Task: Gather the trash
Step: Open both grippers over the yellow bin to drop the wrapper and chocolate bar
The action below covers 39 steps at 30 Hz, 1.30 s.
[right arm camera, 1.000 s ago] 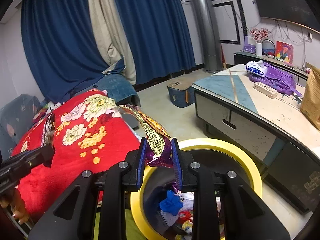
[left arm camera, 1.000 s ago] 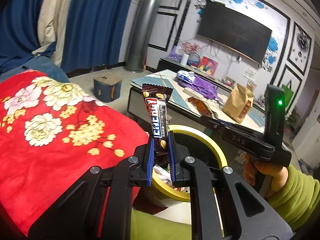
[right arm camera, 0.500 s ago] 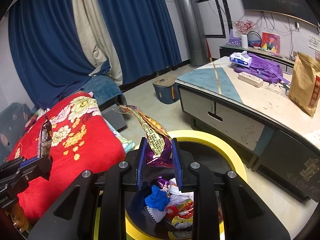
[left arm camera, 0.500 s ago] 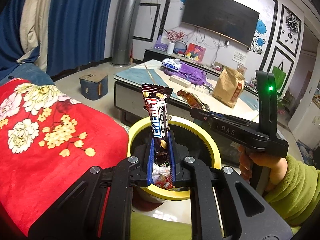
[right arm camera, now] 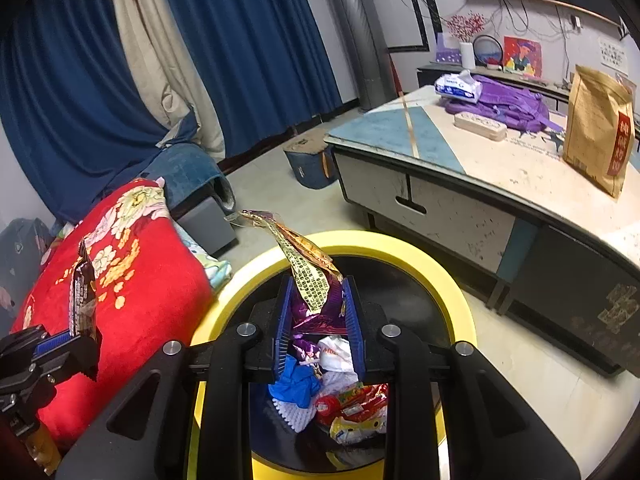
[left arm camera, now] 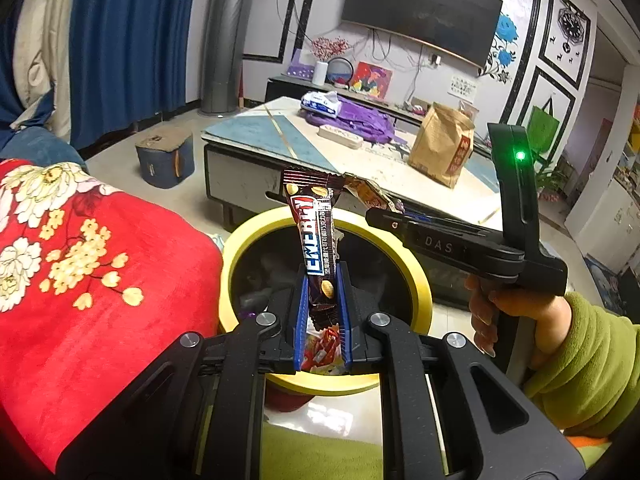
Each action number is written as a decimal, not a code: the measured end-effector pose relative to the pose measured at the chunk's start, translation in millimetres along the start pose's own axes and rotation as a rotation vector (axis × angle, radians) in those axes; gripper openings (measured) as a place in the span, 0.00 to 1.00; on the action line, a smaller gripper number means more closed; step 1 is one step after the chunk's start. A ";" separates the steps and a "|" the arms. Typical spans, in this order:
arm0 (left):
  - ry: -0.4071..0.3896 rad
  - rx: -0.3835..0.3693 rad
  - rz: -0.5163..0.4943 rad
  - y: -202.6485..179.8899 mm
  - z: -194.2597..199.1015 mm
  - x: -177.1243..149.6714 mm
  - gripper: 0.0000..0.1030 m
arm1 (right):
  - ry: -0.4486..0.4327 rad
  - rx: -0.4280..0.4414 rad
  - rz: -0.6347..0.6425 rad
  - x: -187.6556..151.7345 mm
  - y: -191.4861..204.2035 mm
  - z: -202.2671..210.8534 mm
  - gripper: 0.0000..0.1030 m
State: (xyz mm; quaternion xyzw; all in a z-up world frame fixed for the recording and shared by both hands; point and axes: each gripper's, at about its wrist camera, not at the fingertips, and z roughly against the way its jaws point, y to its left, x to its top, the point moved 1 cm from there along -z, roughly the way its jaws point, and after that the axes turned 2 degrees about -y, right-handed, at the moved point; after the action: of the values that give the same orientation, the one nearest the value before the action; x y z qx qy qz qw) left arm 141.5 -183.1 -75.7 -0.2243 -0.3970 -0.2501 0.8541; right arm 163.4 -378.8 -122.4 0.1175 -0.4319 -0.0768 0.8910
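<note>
Holding both wrappers over yellow-rimmed trash bin (right arm camera: 404, 250) | left gripper (left arm camera: 323, 300) clenched on chocolate bar wrapper (left arm camera: 314, 236) | right gripper (right arm camera: 318, 312) clamps purple snack wrapper (right arm camera: 316, 280) | advice: release only when inside rim, let go fully.

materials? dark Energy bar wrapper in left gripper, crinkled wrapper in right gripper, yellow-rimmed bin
Energy bar wrapper: likely glossy printed plastic film; crimped serrated top edge, stands stiffly.
Crinkled wrapper: looks like metallised foil-plastic laminate; shiny purple and gold faces, sharp creases.
Bin: probably moulded plastic; smooth matte yellow rim, dark interior, possibly a liner.
</note>
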 end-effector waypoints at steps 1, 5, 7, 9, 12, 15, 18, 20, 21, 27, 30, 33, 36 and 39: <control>0.006 -0.003 -0.002 -0.7 -2.6 -0.5 0.08 | 0.007 -0.001 -0.007 -1.2 -2.5 -1.7 0.23; 0.032 -0.016 -0.017 -3.3 -12.7 -4.5 0.08 | 0.027 -0.005 -0.030 -5.3 -10.6 -7.8 0.24; 0.047 -0.021 -0.017 -3.4 -18.5 -5.9 0.08 | 0.040 -0.007 -0.040 -7.7 -14.3 -10.6 0.24; 0.066 -0.030 -0.009 -2.6 -26.2 -7.0 0.08 | 0.047 -0.004 -0.053 -9.9 -19.2 -12.9 0.24; 0.085 -0.028 -0.017 -3.9 -34.8 -7.3 0.08 | 0.055 -0.010 -0.065 -12.3 -26.4 -16.3 0.25; 0.101 -0.026 -0.014 -1.9 -44.3 -8.7 0.08 | 0.062 -0.014 -0.078 -13.2 -32.2 -19.8 0.25; 0.136 -0.033 0.000 0.2 -53.3 -11.8 0.08 | 0.068 -0.004 -0.091 -15.8 -35.8 -20.8 0.26; 0.152 -0.031 -0.002 0.4 -57.6 -13.3 0.08 | 0.071 -0.002 -0.095 -16.1 -36.9 -20.6 0.27; 0.155 -0.032 -0.002 0.6 -59.3 -13.5 0.08 | 0.071 -0.003 -0.096 -16.2 -37.1 -20.3 0.28; 0.161 -0.018 0.011 3.9 -60.3 -13.5 0.21 | 0.065 -0.007 -0.092 -15.0 -38.2 -17.5 0.37; 0.159 -0.010 0.025 6.6 -57.6 -12.1 0.31 | 0.058 -0.010 -0.096 -13.9 -39.2 -14.8 0.42; 0.150 -0.005 0.033 8.7 -53.6 -11.0 0.42 | 0.053 -0.020 -0.105 -13.3 -42.3 -13.6 0.43; 0.136 0.002 0.047 11.0 -47.7 -9.8 0.52 | 0.050 -0.026 -0.115 -13.3 -44.8 -11.9 0.52; 0.126 0.013 0.058 13.3 -43.1 -7.9 0.61 | 0.038 -0.030 -0.122 -11.8 -45.3 -8.9 0.60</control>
State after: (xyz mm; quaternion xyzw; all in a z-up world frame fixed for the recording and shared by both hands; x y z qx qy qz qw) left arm 169.5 -195.9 -109.6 -0.2139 -0.3373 -0.2366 0.8857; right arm 161.5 -418.2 -149.1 0.1317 -0.4055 -0.1351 0.8944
